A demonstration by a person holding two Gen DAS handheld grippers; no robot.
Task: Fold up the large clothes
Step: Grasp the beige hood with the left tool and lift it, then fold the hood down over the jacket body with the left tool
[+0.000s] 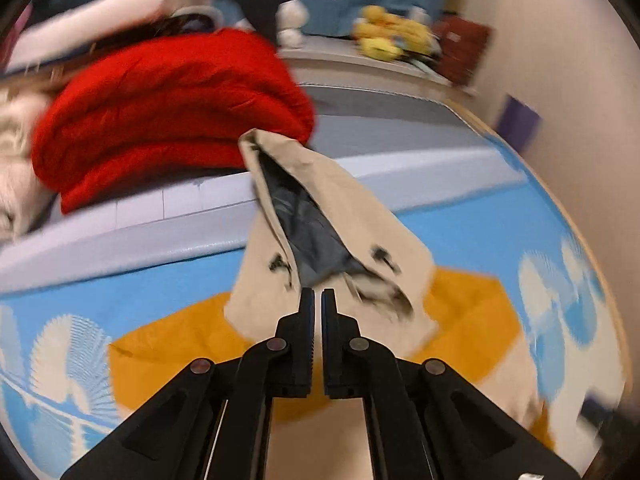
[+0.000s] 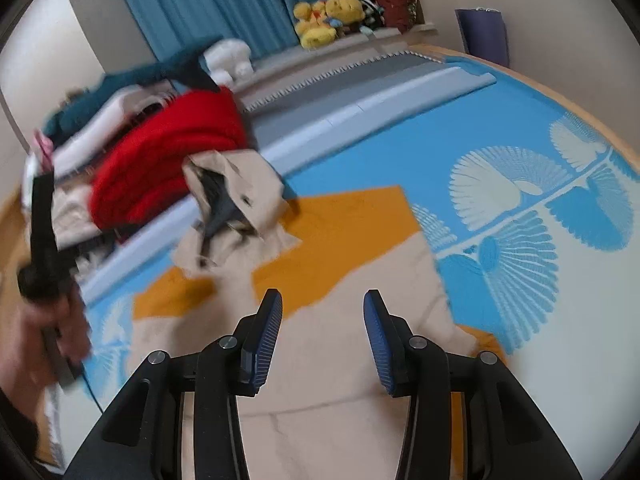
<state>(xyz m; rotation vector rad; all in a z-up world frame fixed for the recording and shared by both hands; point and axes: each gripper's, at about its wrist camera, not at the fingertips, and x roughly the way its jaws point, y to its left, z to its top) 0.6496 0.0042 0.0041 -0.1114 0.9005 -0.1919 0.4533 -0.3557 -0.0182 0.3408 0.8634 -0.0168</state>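
A beige fabric coat with a dark grey lining [image 1: 336, 220] is lying across the blue mat with white fan patterns [image 1: 480, 232], filling the centre and lower part of both views, over a flat orange sheet [image 1: 472, 320]. One end of the coat is being lifted, standing up in the middle of the left wrist view with its lining gaping open. The left gripper [image 1: 317, 294] is showing at the bottom centre of its view with fingers nearly together; whether cloth is pinched between them cannot be told. In the right wrist view the right gripper [image 2: 323, 300], at lower centre, is hanging with its blue-padded fingers wide apart over the flat beige cloth [image 2: 360, 360], gripping nothing. Behind the coat, in the upper left, a folded red knitted garment [image 1: 172, 112] is resting on a pale grey cushion edge [image 1: 120, 232]. Yellow plush toys [image 2: 326, 18] are sitting at the top, before teal curtains [image 2: 208, 0].
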